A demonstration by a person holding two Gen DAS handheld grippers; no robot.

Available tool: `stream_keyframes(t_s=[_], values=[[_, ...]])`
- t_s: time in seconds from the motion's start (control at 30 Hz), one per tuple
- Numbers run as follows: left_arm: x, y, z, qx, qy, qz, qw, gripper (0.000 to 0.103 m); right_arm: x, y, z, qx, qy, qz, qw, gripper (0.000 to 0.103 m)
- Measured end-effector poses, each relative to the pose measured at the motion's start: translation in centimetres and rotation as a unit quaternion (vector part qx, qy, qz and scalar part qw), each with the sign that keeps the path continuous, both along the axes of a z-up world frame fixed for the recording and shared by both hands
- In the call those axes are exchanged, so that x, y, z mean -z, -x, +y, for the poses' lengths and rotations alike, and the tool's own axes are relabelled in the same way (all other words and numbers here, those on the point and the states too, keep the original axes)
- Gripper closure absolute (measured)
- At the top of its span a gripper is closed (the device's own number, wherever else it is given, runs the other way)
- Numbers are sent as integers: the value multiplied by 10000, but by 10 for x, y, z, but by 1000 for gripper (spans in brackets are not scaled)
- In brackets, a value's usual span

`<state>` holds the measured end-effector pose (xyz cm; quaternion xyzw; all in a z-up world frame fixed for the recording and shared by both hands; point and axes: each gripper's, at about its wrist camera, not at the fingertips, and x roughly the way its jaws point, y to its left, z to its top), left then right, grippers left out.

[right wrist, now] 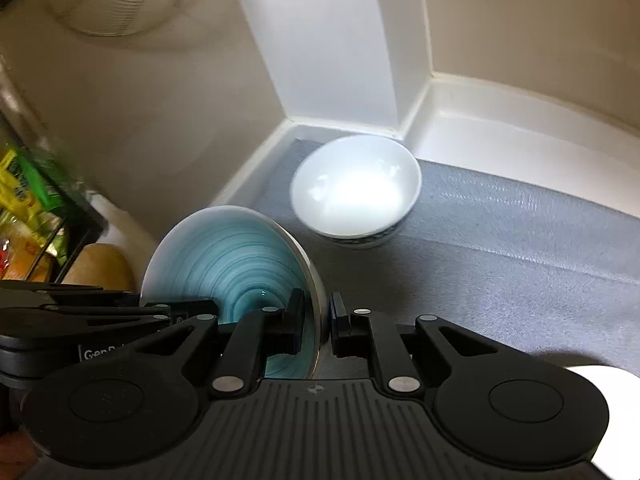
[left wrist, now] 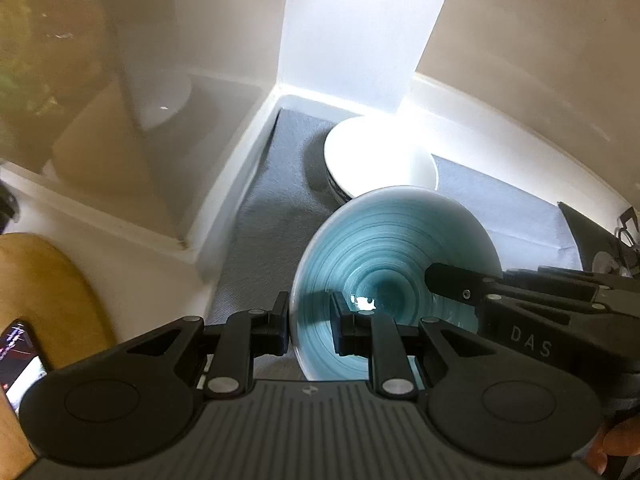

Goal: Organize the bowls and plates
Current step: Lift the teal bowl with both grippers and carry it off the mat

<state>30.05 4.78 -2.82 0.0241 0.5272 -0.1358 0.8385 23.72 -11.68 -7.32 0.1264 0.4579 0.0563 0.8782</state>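
Observation:
A teal bowl with spiral rings hangs tilted above a grey mat, held from both sides. My left gripper is shut on the bowl's left rim, one finger outside and one inside. My right gripper is shut on its right rim in the same way; in the left wrist view it reaches in from the right. Behind the teal bowl a white bowl with a dark patterned band stands on the mat in the corner.
The grey mat lines a white shelf with a raised rim and a white corner post. A wooden board and a phone lie at the left. Packaged goods sit at the left.

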Motion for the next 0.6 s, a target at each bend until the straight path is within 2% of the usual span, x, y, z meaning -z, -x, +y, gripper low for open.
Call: stream_keyframes(t_s=[0.23,0.6], values=[[-12,35,17,23,-149,-19,9999,81,-9,30,24,-230,-25,43,9997,89],[15,73,31,160,-330,539,9979,81,12,64,44,-434,12,496,9978,87]])
